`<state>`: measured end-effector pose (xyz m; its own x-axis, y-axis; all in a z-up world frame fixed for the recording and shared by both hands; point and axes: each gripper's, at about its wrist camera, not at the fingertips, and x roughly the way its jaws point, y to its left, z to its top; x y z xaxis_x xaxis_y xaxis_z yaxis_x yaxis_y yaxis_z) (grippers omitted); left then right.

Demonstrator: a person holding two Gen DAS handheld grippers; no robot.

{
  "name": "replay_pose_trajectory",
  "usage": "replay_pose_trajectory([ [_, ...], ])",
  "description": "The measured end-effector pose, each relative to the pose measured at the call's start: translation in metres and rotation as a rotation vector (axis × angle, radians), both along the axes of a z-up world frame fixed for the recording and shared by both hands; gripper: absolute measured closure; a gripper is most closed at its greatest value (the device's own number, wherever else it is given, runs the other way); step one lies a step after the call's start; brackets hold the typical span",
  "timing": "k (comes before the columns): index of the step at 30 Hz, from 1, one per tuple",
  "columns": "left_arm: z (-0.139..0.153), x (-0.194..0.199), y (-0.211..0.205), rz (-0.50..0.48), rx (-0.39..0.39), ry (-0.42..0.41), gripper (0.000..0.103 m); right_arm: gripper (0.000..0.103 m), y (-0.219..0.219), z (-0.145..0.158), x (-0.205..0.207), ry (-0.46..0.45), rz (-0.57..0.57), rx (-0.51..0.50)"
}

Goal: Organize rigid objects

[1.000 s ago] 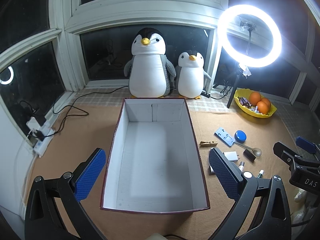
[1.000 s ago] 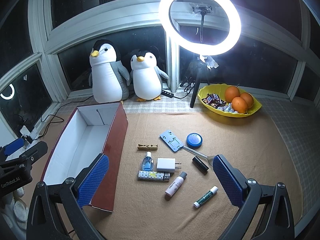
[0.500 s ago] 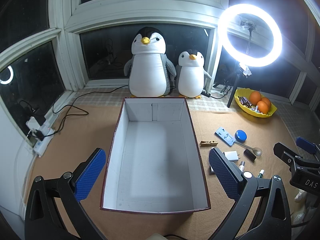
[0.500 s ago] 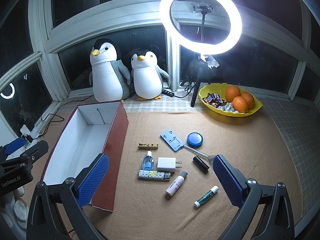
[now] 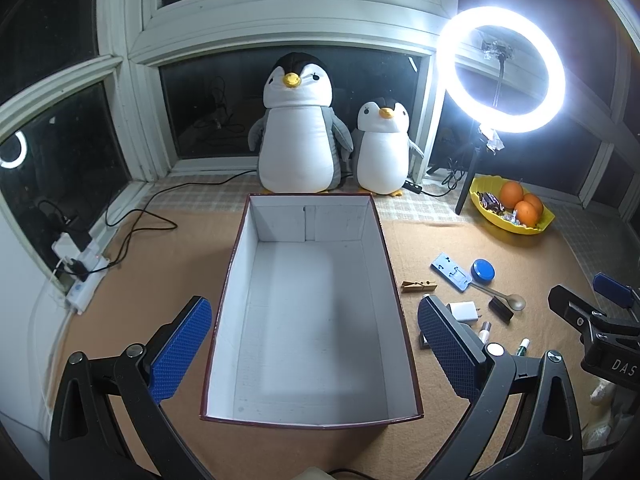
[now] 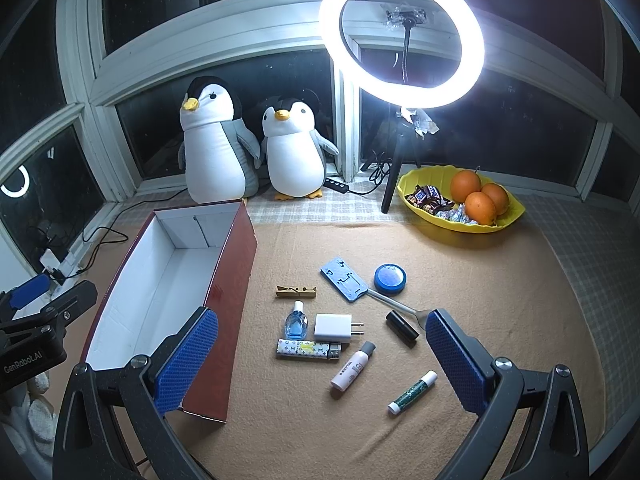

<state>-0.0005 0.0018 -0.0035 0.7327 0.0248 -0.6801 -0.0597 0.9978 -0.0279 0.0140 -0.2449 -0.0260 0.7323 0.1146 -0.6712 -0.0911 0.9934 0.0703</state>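
Note:
An empty box [image 5: 394,280] [image 6: 236,276], white inside and dark red outside, lies on the tan mat. Right of it are small items: a wooden clothespin [image 6: 296,291], a blue phone stand [image 6: 343,278], a blue round tin [image 6: 390,278], a spoon [image 6: 394,305], a small blue bottle [image 6: 296,323], a white charger [image 6: 334,327], a patterned lighter [image 6: 309,349], a black tube [image 6: 401,323], a pink tube [image 6: 353,365] and a green stick [image 6: 412,391]. My left gripper [image 5: 310,346] hangs open above the box. My right gripper [image 6: 320,354] hangs open above the items.
Two plush penguins [image 5: 298,128] [image 5: 383,146] sit behind the box. A lit ring light [image 6: 402,36] on a tripod and a yellow bowl [image 6: 508,216] of oranges and sweets stand at the back right. Cables and a power strip [image 5: 82,276] lie at the left.

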Motion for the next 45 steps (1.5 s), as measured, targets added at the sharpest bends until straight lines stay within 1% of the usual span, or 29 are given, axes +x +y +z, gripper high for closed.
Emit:
replay_pose_trajectory([
  [13,-0.007,0.0,0.003,0.006,0.005,0.009,0.001,0.001,0.0,-0.001,0.001,0.004,0.001,-0.001],
  [20,-0.015,0.005,0.01,0.025,0.023,0.036,0.001,0.001,-0.002,-0.008,0.0,0.017,0.003,-0.003],
  [21,-0.017,0.005,0.013,0.03,0.024,0.042,0.001,0.001,-0.003,-0.011,0.005,0.02,0.004,-0.002],
  [25,-0.025,0.005,0.03,0.069,0.04,0.065,0.003,0.001,-0.007,-0.014,0.006,0.025,0.001,-0.016],
  [31,-0.045,0.003,0.066,0.161,0.054,0.123,0.01,0.001,-0.015,-0.023,0.009,0.049,-0.01,-0.027],
  [35,-0.061,0.003,0.085,0.205,0.056,0.159,0.018,0.001,-0.018,-0.029,0.011,0.064,-0.011,-0.034],
  [37,-0.071,0.005,0.09,0.213,0.044,0.184,0.025,0.001,-0.018,-0.031,0.011,0.068,-0.007,-0.039],
  [39,-0.08,0.008,0.093,0.218,0.035,0.21,0.036,0.001,-0.019,-0.033,0.011,0.068,-0.004,-0.049],
  [41,-0.089,0.01,0.093,0.218,0.039,0.234,0.044,0.003,-0.021,-0.035,0.01,0.065,-0.004,-0.057],
  [43,-0.095,0.012,0.092,0.214,0.043,0.249,0.053,0.006,-0.023,-0.037,0.01,0.066,-0.005,-0.06],
  [45,-0.101,0.014,0.092,0.211,0.046,0.258,0.065,0.01,-0.026,-0.039,0.01,0.074,-0.007,-0.059],
])
